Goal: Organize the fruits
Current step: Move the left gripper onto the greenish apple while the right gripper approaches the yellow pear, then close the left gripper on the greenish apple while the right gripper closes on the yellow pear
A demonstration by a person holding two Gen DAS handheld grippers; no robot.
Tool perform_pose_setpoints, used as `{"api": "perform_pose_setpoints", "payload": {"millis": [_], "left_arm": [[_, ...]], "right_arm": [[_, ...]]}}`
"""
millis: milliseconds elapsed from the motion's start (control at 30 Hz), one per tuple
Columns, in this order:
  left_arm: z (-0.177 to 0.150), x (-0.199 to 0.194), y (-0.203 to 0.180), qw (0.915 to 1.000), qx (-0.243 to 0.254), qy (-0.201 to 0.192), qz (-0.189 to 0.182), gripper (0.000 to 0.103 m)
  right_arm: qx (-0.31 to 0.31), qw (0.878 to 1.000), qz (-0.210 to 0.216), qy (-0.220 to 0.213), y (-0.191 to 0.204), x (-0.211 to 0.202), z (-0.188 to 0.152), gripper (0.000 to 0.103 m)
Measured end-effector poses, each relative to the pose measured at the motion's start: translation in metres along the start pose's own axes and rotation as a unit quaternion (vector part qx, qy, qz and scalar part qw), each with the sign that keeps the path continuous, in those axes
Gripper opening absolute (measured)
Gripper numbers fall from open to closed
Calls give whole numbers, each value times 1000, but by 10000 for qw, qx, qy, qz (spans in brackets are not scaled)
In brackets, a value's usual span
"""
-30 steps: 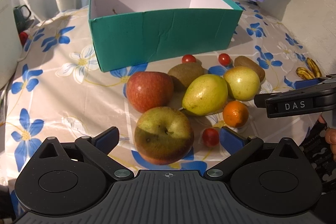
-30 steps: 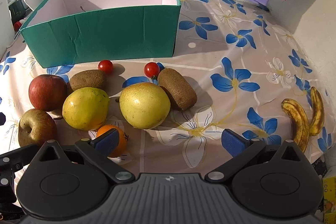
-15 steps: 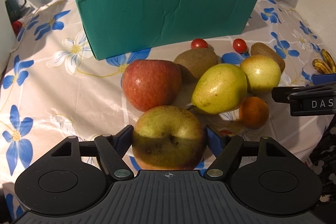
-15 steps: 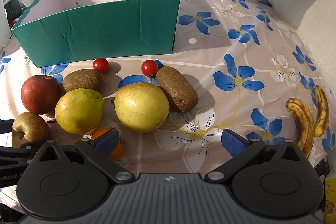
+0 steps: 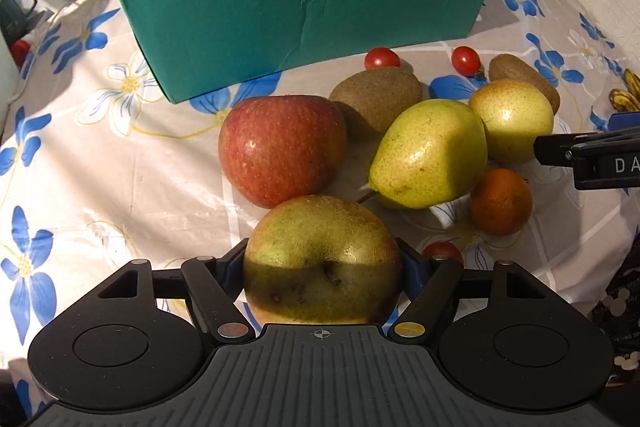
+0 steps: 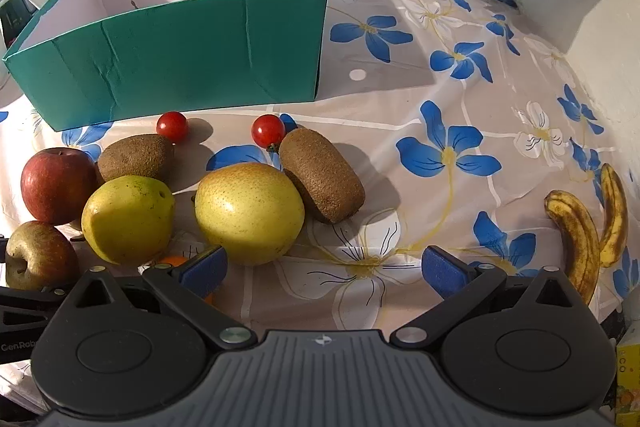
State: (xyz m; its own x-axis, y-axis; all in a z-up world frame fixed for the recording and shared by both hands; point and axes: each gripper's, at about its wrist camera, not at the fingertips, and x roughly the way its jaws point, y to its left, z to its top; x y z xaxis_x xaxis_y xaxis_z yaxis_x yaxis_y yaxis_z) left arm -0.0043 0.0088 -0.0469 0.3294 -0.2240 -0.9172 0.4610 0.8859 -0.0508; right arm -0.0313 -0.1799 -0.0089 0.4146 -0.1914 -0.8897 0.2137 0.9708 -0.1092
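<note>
- Fruits lie loose on the flowered cloth (image 6: 400, 99) before the teal box (image 5: 304, 7); none visibly boxed.
- My left claw (image 5: 322, 267) pinches the green-brown apple (image 5: 322, 255), both pads on its flanks; lifted or not, can't tell.
- Red apple (image 5: 280, 147), pear (image 5: 432, 155), mandarin (image 5: 500, 201) sit just beyond.
- My right claw (image 6: 324, 269) hangs spread wide, holding nothing, near the yellow pear (image 6: 248, 211).
- Step: first pickup. Next, I judge: raise the apple over the box's near wall.
</note>
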Motion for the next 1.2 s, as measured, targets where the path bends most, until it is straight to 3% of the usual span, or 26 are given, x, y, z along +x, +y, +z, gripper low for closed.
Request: {"api": "perform_pose_setpoints", "payload": {"millis": [133, 300, 500, 633, 1000, 1200], "left_arm": [[-1, -3, 0, 9999, 56, 77, -70, 77], [-3, -17, 4, 9997, 100, -7, -236, 77], [-2, -26, 6, 9995, 137, -98, -281, 77], [-1, -33, 5, 9989, 227, -146, -378, 77], [5, -36, 4, 9989, 322, -188, -289, 77], [6, -38, 3, 9990, 354, -186, -217, 77]], "right_arm": [[7, 9999, 117, -33, -6, 2, 4, 102], [-129, 9989, 437, -81, -6, -3, 5, 85], [-99, 9960, 888, 99, -4, 0, 5, 72], [55, 9944, 1049, 120, 0, 6, 10, 71], [-78, 9955, 903, 264, 23, 36, 21, 68], [-54, 9959, 898, 35, 22, 34, 16, 67]]}}
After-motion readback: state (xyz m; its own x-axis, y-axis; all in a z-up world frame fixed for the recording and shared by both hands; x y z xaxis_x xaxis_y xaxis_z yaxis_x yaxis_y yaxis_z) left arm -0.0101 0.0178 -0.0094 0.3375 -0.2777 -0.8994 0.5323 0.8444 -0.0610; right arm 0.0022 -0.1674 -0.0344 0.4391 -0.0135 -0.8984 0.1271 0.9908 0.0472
